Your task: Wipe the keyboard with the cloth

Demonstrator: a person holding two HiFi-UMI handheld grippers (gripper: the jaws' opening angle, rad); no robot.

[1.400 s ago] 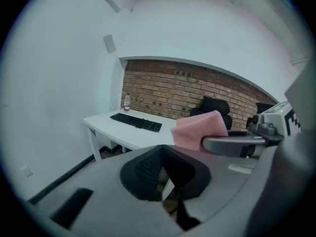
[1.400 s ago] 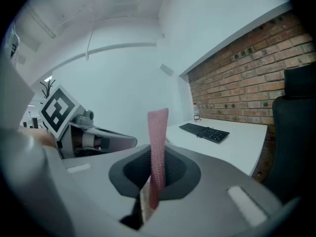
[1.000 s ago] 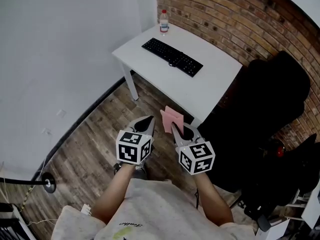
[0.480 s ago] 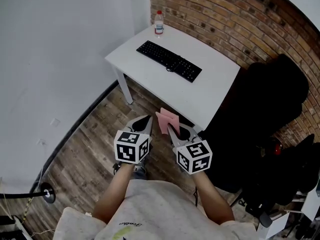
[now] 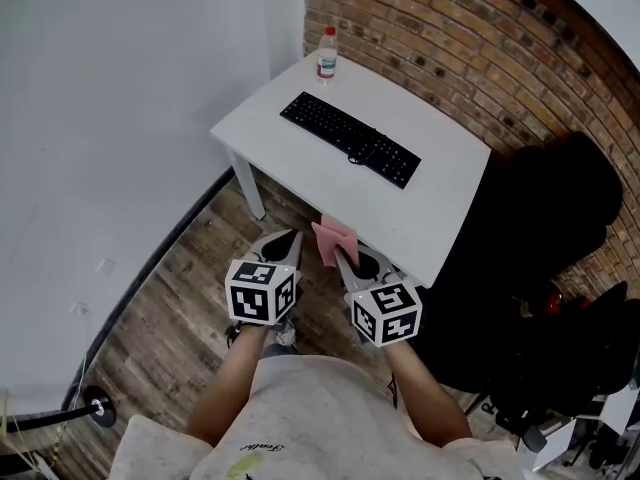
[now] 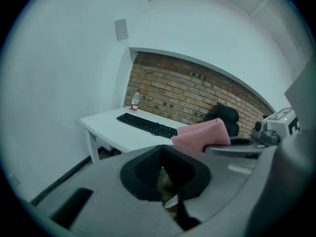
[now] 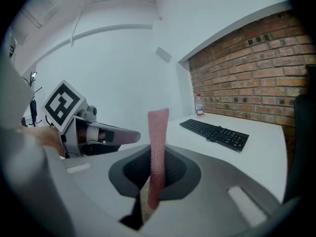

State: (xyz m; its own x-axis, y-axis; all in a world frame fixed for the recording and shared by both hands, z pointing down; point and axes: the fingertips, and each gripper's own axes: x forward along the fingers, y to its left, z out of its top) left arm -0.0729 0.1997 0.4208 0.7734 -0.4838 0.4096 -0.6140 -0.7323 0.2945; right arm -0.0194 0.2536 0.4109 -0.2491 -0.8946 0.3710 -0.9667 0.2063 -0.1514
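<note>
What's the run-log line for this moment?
phase: pre-wipe | right claw: shut on pink cloth | left claw: shut, empty | keyboard: on white table, not yet reached

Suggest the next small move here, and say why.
Probably carry the right gripper forward over the table toward the keyboard. It is shut on the pink cloth, held near the table's front edge, well apart from the keys, so no wiping can start yet. The left gripper is shut and empty.
</note>
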